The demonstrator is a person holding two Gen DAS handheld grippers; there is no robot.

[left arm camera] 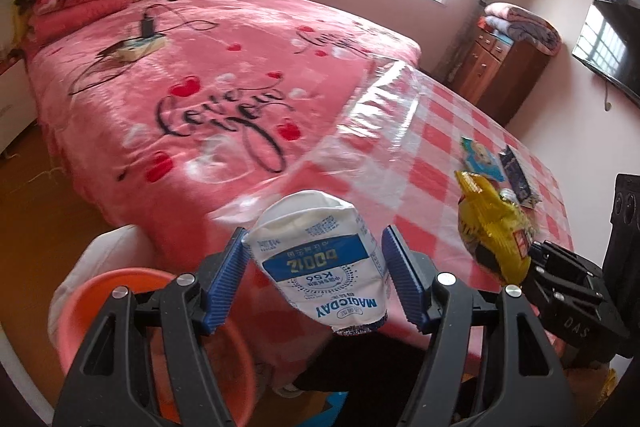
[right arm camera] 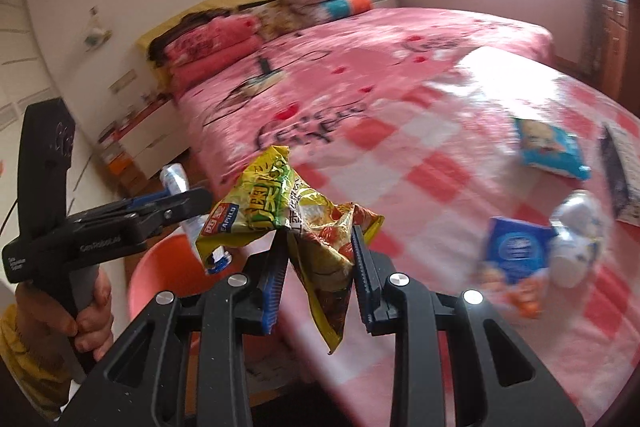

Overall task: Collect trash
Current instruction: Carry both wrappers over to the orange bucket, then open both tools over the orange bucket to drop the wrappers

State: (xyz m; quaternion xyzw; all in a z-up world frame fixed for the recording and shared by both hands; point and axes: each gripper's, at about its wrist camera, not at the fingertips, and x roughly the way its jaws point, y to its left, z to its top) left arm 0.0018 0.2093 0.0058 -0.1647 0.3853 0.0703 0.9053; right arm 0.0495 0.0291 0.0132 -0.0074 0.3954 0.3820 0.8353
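My left gripper (left arm camera: 316, 235) is shut on a white and blue yoghurt pouch (left arm camera: 320, 267), which hangs upside down between the blue pads (left arm camera: 230, 275). In the right wrist view the right gripper (right arm camera: 320, 231) is shut on a crumpled yellow snack wrapper (right arm camera: 280, 215). The same wrapper (left arm camera: 488, 227) shows at the right of the left wrist view. An orange basin (left arm camera: 120, 273) sits low beside the table, below and left of both grippers. The basin (right arm camera: 152, 267) lies under the left gripper (right arm camera: 192, 199), which a hand (right arm camera: 92, 307) holds.
A table with a red and white checked cloth (right arm camera: 440, 187) carries a blue packet (right arm camera: 552, 147), a dark packet (right arm camera: 620, 171), a blue box (right arm camera: 516, 251) and a white crumpled cup (right arm camera: 580, 239). Behind it is a bed with a pink blanket (left arm camera: 200, 67).
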